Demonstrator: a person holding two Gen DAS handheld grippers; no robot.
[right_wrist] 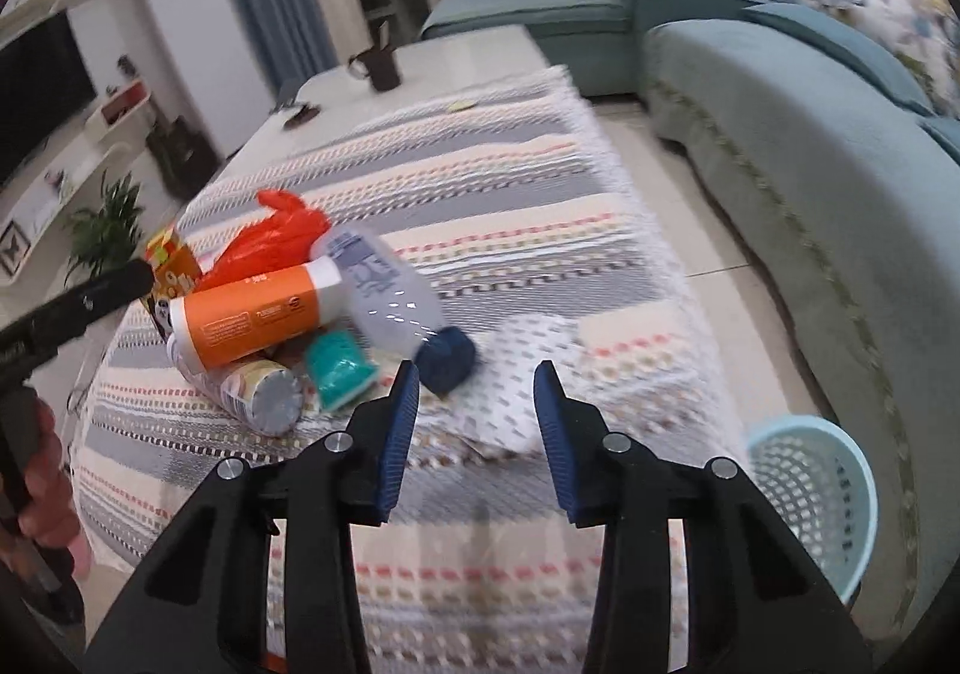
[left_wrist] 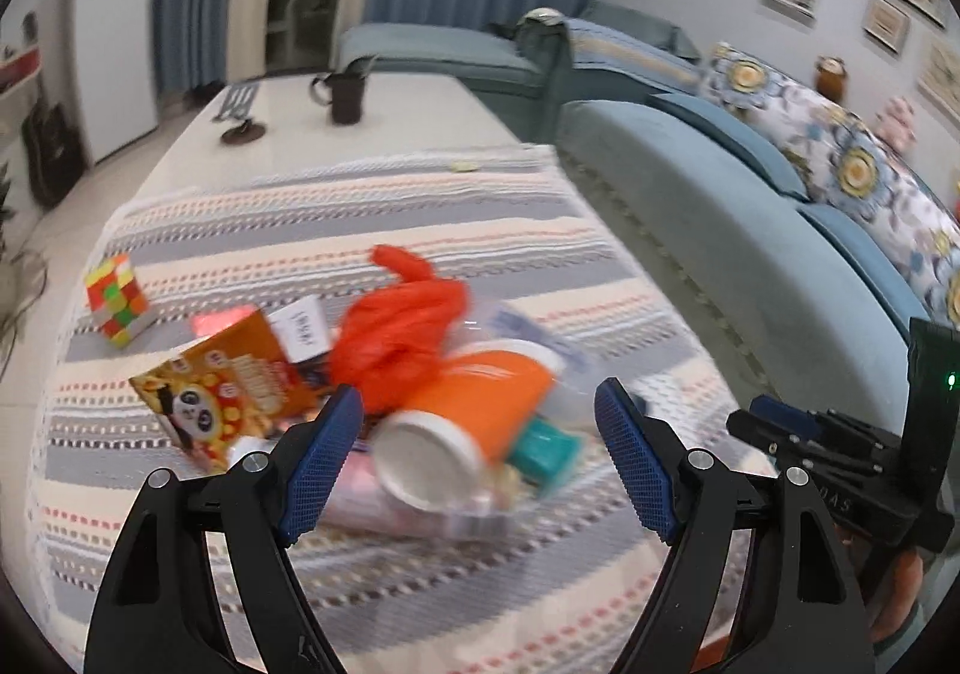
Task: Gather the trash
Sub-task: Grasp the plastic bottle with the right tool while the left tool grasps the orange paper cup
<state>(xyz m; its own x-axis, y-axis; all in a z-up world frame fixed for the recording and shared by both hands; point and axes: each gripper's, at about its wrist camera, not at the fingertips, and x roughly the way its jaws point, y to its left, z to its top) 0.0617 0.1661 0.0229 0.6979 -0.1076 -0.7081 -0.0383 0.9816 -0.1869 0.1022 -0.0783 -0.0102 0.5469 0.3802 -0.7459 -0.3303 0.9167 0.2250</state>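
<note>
trash pile on the striped tabletop point(right_wrist: 510, 206)
left gripper point(left_wrist: 480, 434) released over the orange canister point(left_wrist: 474, 410); right gripper point(right_wrist: 474, 404) released just right of it, nearest the blue-capped bottle point(right_wrist: 390, 290).

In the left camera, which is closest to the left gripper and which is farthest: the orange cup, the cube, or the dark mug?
From the left gripper:
1. Orange cup, lying right between the open jaws.
2. Cube, farther out on the left of the striped cloth.
3. Dark mug, at the table's far end.
</note>
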